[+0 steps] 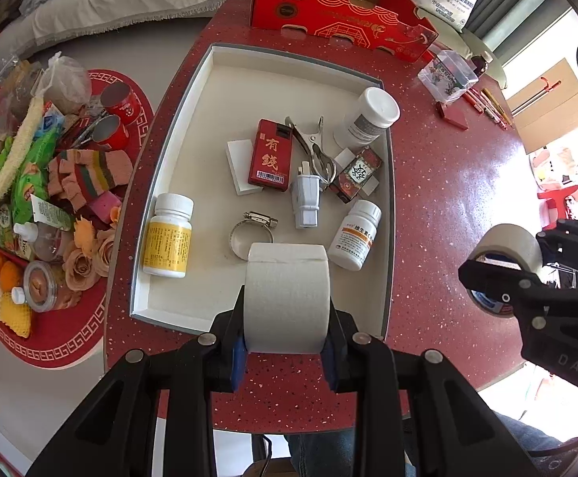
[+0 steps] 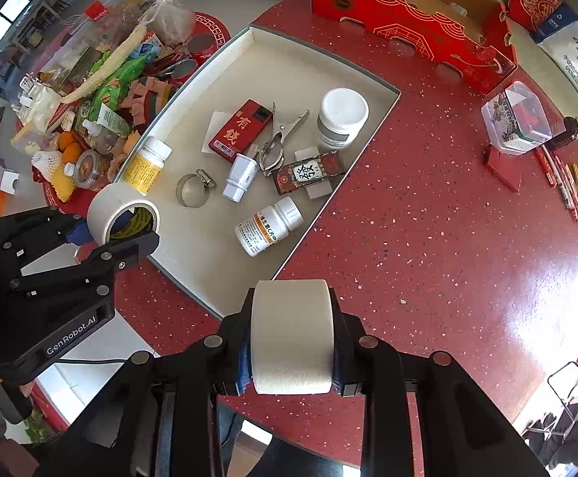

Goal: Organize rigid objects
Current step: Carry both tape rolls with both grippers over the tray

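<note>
The left gripper (image 1: 287, 351) clamps a white tape roll (image 1: 287, 298) by its flat sides, held above the near edge of the white tray (image 1: 388, 183). The right gripper (image 2: 293, 357) pinches a second tape roll (image 2: 293, 336) the same way — over the red table (image 2: 428, 258), just beside the tray's right edge.

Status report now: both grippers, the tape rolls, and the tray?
Left gripper shut on tape roll, over tray edge. Right gripper shut on second tape roll, over table. Tray crowded.
</note>
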The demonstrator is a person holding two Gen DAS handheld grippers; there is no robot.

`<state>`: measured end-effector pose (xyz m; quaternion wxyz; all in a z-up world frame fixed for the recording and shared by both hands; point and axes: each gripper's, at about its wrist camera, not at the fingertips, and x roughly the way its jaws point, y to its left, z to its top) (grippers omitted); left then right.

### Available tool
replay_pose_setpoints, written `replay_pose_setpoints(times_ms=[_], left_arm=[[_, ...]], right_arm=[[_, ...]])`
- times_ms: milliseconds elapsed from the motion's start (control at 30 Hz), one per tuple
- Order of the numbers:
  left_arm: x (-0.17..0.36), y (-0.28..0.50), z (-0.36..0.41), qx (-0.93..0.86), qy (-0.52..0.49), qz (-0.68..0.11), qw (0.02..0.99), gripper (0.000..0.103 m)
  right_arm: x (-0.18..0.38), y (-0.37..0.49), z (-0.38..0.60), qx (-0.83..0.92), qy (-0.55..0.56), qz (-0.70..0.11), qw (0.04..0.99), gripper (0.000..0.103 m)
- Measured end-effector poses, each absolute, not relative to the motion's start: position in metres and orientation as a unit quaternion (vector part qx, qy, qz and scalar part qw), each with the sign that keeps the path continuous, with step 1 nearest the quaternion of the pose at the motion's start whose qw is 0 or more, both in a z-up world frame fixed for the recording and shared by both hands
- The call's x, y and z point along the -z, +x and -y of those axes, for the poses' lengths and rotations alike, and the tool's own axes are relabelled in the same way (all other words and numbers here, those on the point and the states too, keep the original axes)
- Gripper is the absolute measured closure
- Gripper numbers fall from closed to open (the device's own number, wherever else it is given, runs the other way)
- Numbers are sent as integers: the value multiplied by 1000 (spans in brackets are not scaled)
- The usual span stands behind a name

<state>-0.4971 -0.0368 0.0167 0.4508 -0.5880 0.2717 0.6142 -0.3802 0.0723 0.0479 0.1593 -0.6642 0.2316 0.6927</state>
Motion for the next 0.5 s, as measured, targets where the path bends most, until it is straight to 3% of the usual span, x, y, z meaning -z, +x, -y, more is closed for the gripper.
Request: replay_pose_setpoints(times_ms=[500], left_arm=[[-18,-517,14,-632,-585,-262,437,71]], right_arm=[[-44,-409,-92,-696,-655,-253,148,72]])
